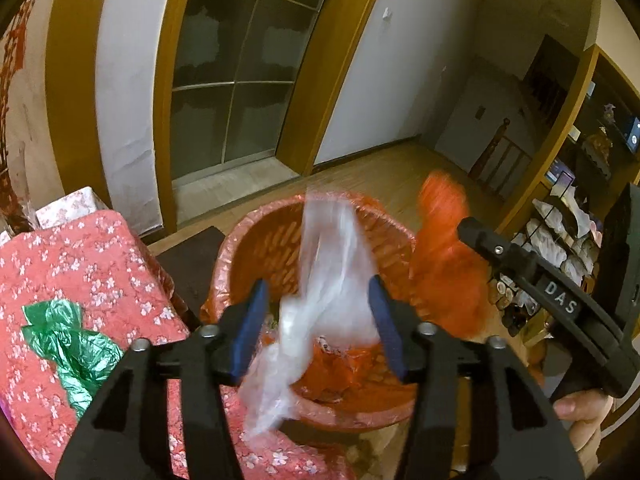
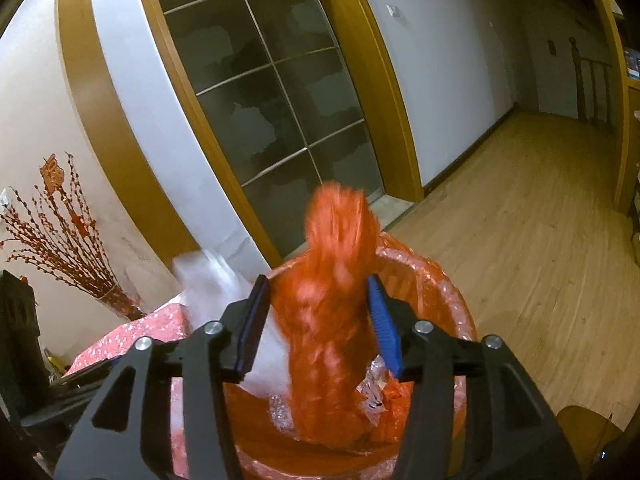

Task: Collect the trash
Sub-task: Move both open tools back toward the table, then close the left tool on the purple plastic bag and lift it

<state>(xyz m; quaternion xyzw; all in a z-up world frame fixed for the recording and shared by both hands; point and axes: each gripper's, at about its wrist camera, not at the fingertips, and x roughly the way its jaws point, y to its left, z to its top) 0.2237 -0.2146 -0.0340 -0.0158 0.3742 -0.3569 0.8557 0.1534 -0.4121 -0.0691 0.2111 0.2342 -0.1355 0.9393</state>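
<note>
A red trash basket [image 1: 256, 240] lined with a red plastic liner stands on the floor beside a table; it also shows in the right wrist view [image 2: 452, 292]. My left gripper [image 1: 318, 296] is open above it, and a clear plastic bag [image 1: 332, 264], blurred, hangs loose between its blue fingers over the basket. My right gripper [image 2: 318, 296] is open, with a blurred orange-red plastic bag [image 2: 336, 300] between its fingers over the basket. That orange bag [image 1: 444, 248] and the right gripper's body [image 1: 560, 300] show at right in the left wrist view. The clear bag [image 2: 208, 276] appears at left in the right wrist view.
A table with a red flowered cloth [image 1: 80, 264] stands left of the basket, with a green plastic bag [image 1: 68, 340] on it. Red and silver trash [image 2: 380, 396] lies in the basket. Behind are a frosted glass door [image 1: 236, 72], wood floor [image 2: 540, 240] and cluttered shelves [image 1: 568, 216].
</note>
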